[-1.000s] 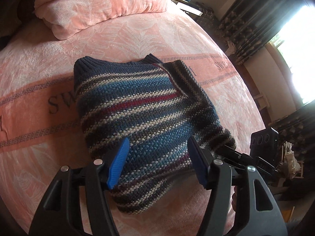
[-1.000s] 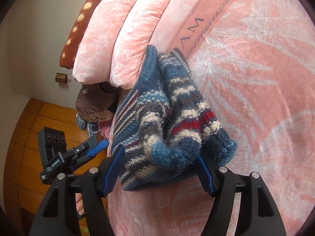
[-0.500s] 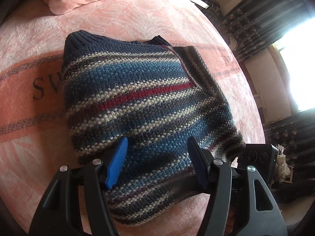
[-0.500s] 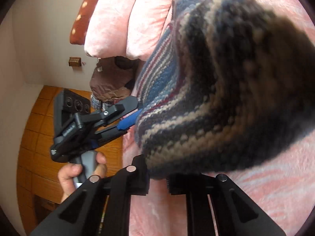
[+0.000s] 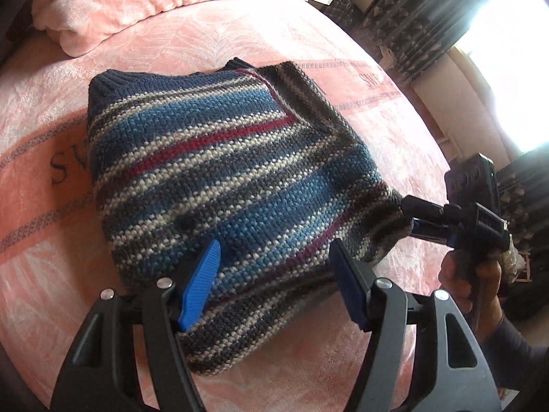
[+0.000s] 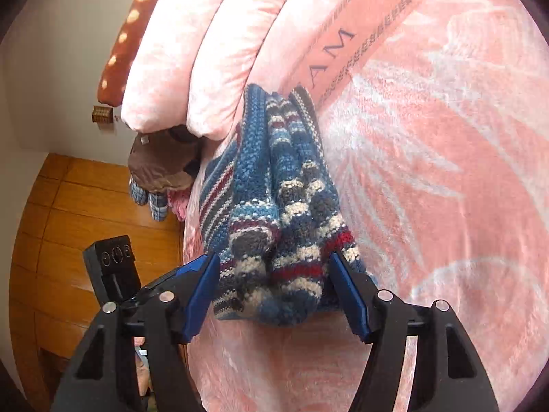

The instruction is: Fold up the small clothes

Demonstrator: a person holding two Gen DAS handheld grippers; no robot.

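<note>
My striped knit sweater (image 5: 219,185) lies folded into a thick bundle on the pink bedspread (image 5: 206,41), across the printed band with letters. Its long axis runs from the dark ribbed neck edge at the far end, toward the pillows (image 5: 137,3), down to the folded end nearest me. The stripes cross it at a slant.

My left gripper (image 5: 274,281) hovers over the near end of the sweater with its blue pads spread wide; nothing is between them that they grip, the knit simply lies below.

From the right wrist view, the sweater's (image 6: 274,213) edge shows as 2 or 3 stacked rolls of knit, pointing away toward the pillows (image 6: 212,51). My right gripper (image 6: 274,288) is also wide open, its pads standing on either side of the bundle's near corner; whether they touch the wool I cannot tell. In the left view that gripper's (image 5: 411,216) tips sit right at the sweater's right corner.

Brown and checked clothes (image 6: 161,171) hang off the bed's edge above the wooden floor (image 6: 68,213).
</note>
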